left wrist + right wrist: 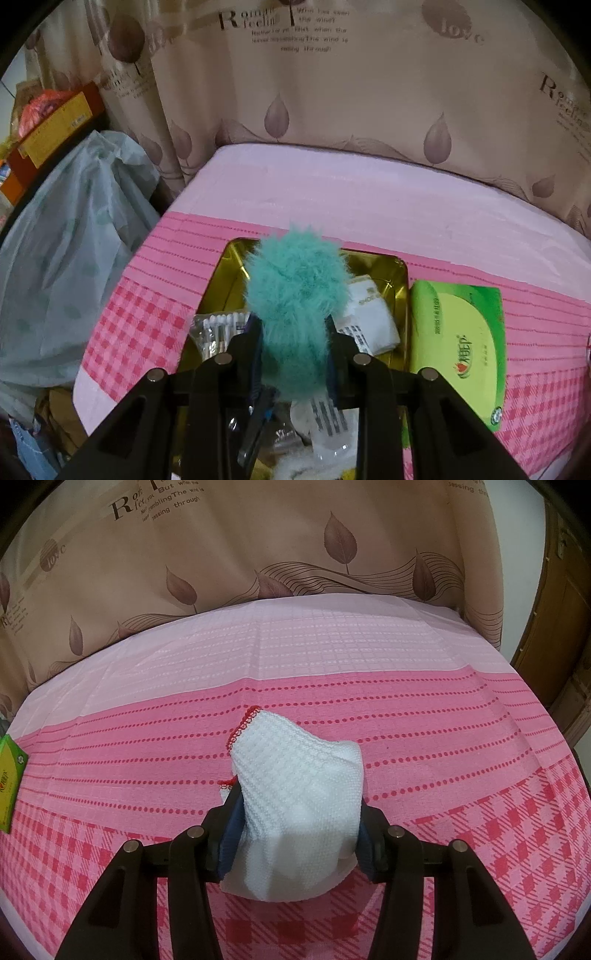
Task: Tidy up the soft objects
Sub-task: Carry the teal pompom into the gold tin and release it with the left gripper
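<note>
While its jaws press into both flanks of a teal fluffy toy, the left hand-held gripper holds that toy above a gold tin tray, the landmark of this scene, which lies on a pink checked cloth covering the counter. Inside the tray, a packet of cotton swabs lies at the left beside the toy, a folded white sock with a printed label lies at the right, and clear plastic wrappers crowd the near end under the gripper. Just right of the tray, touching its outer wall or nearly so, lies a green pack of tissues. Left of the tray, beyond the counter's edge, slumps a pale plastic bag. Farther right of the tray, past the tissues, the right hand-held gripper is clamped on a bunched white knitted cloth with red-stitched edging, held above the same pink cloth. A leaf-printed curtain hangs behind the counter.
</note>
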`<state>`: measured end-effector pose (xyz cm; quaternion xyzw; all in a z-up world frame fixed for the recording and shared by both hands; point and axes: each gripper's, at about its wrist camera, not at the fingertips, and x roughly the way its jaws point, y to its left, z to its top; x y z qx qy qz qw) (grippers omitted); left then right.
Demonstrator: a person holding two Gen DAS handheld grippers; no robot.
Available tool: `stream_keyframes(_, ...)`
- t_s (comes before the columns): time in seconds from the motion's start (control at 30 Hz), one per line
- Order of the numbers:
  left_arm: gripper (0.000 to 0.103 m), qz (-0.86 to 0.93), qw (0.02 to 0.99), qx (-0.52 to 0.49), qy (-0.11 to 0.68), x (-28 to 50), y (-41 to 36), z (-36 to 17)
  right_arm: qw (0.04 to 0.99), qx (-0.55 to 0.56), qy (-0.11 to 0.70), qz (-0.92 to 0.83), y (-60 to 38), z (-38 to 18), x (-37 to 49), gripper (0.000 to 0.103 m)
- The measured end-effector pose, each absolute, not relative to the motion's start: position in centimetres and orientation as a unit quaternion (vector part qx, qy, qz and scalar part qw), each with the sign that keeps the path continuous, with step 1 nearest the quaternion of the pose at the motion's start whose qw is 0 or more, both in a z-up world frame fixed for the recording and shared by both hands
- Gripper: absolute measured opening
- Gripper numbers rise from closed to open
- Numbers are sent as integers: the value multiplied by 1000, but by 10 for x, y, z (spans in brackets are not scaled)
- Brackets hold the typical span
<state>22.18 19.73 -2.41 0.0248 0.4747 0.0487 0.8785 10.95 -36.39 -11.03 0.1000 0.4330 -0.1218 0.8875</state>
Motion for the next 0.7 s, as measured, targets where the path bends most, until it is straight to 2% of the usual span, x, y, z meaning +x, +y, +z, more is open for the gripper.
stream_keyframes(0.13,29,54,872,15,486,230,205,-34,888,100,433,-122,-364,-110,109,49)
stream_keyframes(0.37,39,58,869,20,491,237,210,-45,887,99,433,-123,-364,-110,109,49)
stream_keyframes(0.7,47,66,871,38,486,232,207,-44,887,99,433,-124,-365,-110,108,50)
